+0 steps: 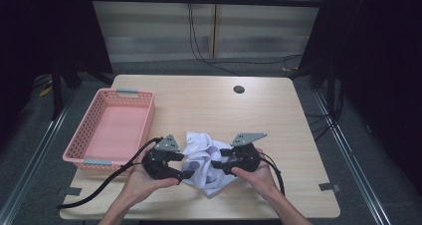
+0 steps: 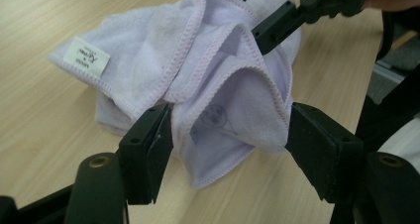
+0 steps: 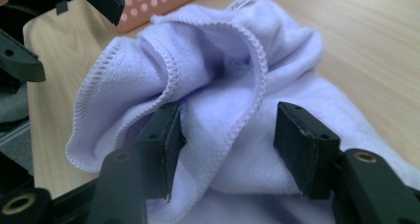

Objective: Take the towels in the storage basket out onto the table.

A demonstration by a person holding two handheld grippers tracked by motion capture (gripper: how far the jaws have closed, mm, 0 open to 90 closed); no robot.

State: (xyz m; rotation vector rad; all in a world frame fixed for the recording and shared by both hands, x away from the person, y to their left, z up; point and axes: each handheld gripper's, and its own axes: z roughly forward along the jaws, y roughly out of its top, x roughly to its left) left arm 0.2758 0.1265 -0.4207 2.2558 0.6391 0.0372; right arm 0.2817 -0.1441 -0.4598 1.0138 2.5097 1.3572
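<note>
Left gripper view: the left gripper stands partly open around a fold of the towel, pads touching. Right gripper straddles another fold, part open.

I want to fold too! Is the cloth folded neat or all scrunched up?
Scrunched up. The cloth sits in a loose heap on the table, its stitched edges curling in all directions.

Soft lilac terry towel with stitched hem, matt pale wood-grain table, perforated pink plastic basket

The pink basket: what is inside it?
The pink basket looks empty; its bare floor shows. Its near inner wall is hidden by the rim. The crumpled white cloth lies beside it on the table.
</note>
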